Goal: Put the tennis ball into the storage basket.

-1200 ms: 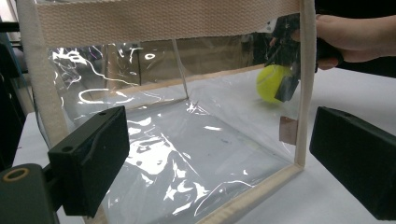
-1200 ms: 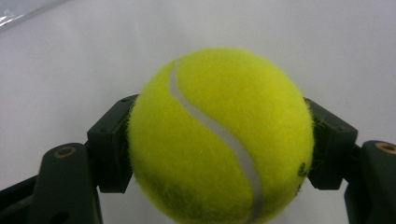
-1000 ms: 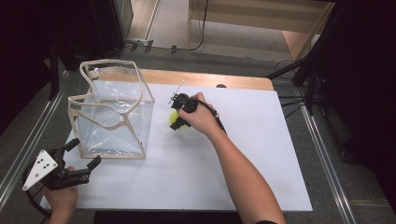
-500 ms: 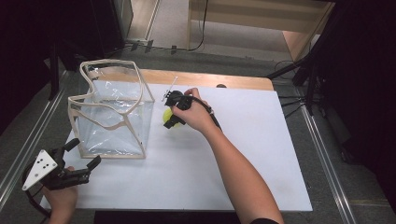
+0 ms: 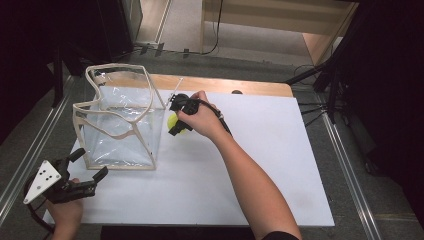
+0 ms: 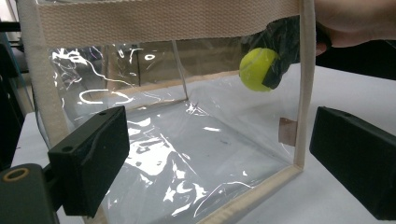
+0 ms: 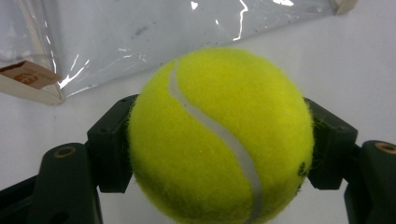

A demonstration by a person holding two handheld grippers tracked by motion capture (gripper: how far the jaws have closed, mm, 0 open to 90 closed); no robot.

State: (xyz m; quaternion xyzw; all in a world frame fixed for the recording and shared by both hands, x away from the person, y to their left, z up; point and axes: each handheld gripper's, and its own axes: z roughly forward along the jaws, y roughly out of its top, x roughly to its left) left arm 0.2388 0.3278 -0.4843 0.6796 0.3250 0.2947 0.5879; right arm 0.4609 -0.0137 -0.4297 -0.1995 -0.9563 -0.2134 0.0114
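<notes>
Tennis ball [image 7: 219, 135], yellow-green felt with a white curved seam, clamped between the two black jaws of the right gripper [image 5: 179, 120]; each pad presses a flank of the ball, one on either side, and the jaws stand as near together as the ball allows. Ball clear of the white tabletop [image 5: 260, 165], lifted off it in the grip. In the high view the ball [image 5: 174, 121] sits at the fingertips, just beside the near right wall of the bag. Through the left gripper view the ball [image 6: 258, 69] appears behind the clear wall, up near the top band, with one black pad across its right side.

Bag [image 5: 120, 125], clear plastic with cream webbing edges and a looped handle, upright, mouth open upward, standing on the tabletop just beyond the right fingertips. A small tan tag [image 7: 25, 73] on its lower seam lies ahead and to the left of the right jaws.

Left gripper [image 5: 89, 176], jaws spread wide with nothing between the pads, hand [image 5: 65, 212] low at the near left corner of the tabletop. Bag's near lower corner [image 6: 294, 165] lies ahead of these jaws, between the two pads in line of sight but not touched by either.
</notes>
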